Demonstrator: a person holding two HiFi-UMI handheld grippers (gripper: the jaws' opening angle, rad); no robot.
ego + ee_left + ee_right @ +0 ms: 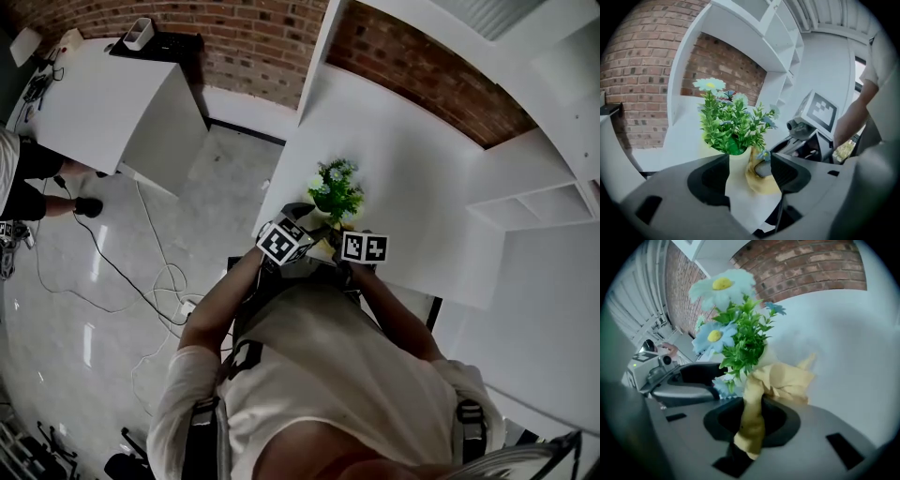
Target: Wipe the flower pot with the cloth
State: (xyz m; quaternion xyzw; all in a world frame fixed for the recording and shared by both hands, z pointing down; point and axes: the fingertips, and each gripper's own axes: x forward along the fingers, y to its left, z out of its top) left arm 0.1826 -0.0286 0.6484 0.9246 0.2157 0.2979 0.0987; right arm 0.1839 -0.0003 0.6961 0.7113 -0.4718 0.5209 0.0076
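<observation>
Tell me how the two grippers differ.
The left gripper has wide jaws around the white flower pot; the right gripper has narrow jaws pinching the yellow cloth. The left gripper touches the pot directly; the right gripper only through the cloth. Both point at the plant.

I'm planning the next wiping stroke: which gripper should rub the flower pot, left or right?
Right. The right gripper is shut on the yellow cloth, which lies against the flower pot; the left gripper clamps the pot and probably should just steady it.
</observation>
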